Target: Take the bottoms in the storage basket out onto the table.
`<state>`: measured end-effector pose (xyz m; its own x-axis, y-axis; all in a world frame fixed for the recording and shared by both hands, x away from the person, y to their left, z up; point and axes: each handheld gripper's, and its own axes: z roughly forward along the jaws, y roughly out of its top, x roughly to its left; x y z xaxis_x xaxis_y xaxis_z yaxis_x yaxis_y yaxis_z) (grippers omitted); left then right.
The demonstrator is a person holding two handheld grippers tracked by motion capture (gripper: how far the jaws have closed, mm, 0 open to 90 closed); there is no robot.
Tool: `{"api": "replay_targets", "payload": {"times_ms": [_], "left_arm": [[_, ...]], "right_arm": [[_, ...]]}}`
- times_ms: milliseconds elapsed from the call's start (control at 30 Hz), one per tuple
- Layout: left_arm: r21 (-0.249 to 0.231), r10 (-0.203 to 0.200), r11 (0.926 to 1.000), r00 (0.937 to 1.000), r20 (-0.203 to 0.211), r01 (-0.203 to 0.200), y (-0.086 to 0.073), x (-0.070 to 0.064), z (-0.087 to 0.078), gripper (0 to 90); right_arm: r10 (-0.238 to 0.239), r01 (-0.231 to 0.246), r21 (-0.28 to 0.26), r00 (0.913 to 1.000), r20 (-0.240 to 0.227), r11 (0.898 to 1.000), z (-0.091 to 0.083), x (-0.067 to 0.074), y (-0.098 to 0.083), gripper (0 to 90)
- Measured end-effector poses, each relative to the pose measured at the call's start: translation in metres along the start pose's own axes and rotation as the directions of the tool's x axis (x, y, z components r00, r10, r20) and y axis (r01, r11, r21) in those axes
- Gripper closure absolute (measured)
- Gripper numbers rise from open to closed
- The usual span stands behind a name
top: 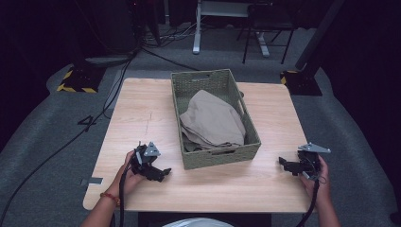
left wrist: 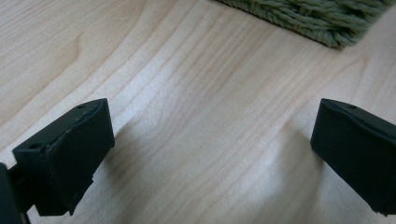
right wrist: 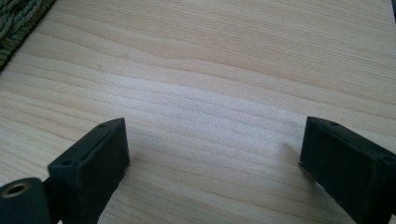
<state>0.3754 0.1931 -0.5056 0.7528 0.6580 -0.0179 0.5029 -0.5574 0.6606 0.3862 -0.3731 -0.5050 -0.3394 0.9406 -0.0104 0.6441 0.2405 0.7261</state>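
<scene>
A green woven basket stands in the middle of the light wooden table, and a folded beige cloth lies inside it. My left gripper rests low over the table to the left of the basket's near corner. Its jaws stand wide apart over bare wood, and the basket's edge shows just beyond them. My right gripper sits near the table's right edge, to the right of the basket. It is open too, with nothing between its pads, and the basket's corner is at the upper left.
The basket has a handle slot in its near wall. Bare tabletop lies to the left, right and front of the basket. Beyond the table are grey carpet, cables, a desk frame and a chair.
</scene>
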Motion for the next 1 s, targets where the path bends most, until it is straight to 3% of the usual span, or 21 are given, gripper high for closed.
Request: {"api": "replay_targets", "payload": {"times_ms": [500,767,833,1000], "left_arm": [[0.001,0.015,0.9999,0.9998,0.009,-0.015,-0.0027,-0.0021,-0.0025,0.0],[-0.001,0.019,0.9998,0.9996,0.022,-0.019,-0.0028,-0.0030,-0.0021,0.0],[-0.001,0.019,0.9998,0.9996,0.020,-0.019,-0.0027,-0.0028,-0.0021,0.1],[0.000,0.020,0.9998,0.9996,0.020,-0.020,-0.0027,-0.0028,-0.0021,0.1]], "right_arm": [[-0.010,0.010,0.002,0.9999,-0.013,1.000,0.0010,0.0008,0.0008,7.0],[-0.074,0.074,0.003,0.9935,-0.086,0.997,-0.0020,-0.0039,-0.0017,7.3],[-0.100,0.099,-0.016,0.9891,-0.108,0.995,-0.0028,-0.0022,-0.0016,16.1],[-0.096,0.094,-0.023,0.9911,-0.093,0.995,-0.0035,0.0000,-0.0011,16.1]]}}
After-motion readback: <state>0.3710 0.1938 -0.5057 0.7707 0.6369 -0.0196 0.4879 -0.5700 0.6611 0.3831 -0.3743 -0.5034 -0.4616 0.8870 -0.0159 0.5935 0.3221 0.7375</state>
